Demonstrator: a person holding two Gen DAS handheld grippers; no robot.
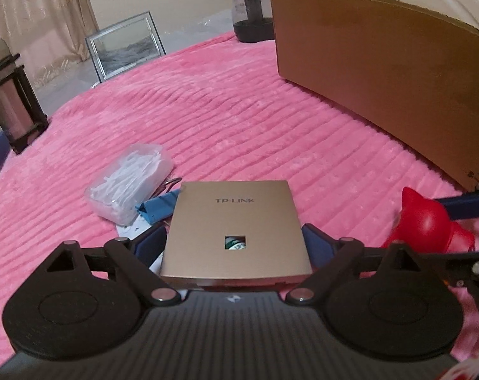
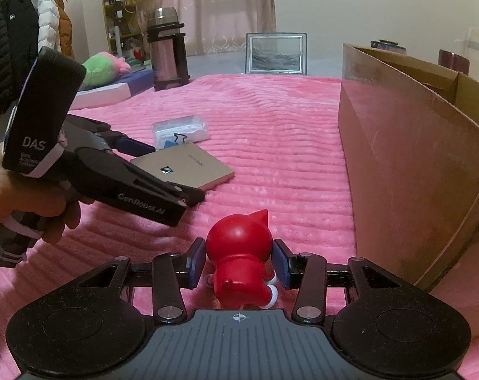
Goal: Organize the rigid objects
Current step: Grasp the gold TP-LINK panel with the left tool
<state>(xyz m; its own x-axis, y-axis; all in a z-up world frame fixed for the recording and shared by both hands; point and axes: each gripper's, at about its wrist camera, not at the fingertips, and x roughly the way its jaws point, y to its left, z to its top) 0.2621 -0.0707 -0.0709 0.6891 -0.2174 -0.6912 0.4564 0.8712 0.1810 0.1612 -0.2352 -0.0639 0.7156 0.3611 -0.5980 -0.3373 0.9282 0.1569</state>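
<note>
- Left gripper (image 1: 234,243) spread wide, blue pads either side of the gold box (image 1: 236,228); small gaps visible at both pads, so straddling, not pinching.
- Gold box flat on the pink blanket (image 1: 239,110), square hole in its top, "TP-LINK" printed near the far edge.
- From the right wrist view, left gripper (image 2: 163,171) angled down over the near end of the gold box (image 2: 192,166), held by a hand (image 2: 21,199) at the frame's left.
- Right gripper (image 2: 239,264) clamped on the red figurine (image 2: 239,253), pads pressed against both sides of its body.
- Figurine with two pointed ears, back toward the camera, white feet; whether it touches the blanket (image 2: 271,158) cannot be told.
- Seen from the left wrist, figurine (image 1: 426,221) at the right, with a blue finger (image 1: 467,207) of the right gripper beside it.
- Clear plastic case (image 1: 130,182) of white items lying on the blanket just left of the gold box; blue binder clip (image 1: 158,205) between case and box.
- Open cardboard box (image 1: 382,72) standing on the blanket to the right, well apart from the gold box, near the figurine.
- At the blanket's far edge: picture frame (image 1: 125,47) upright, thermos (image 1: 11,107) to the left, dark jar (image 1: 252,12) beside the cardboard box.
</note>
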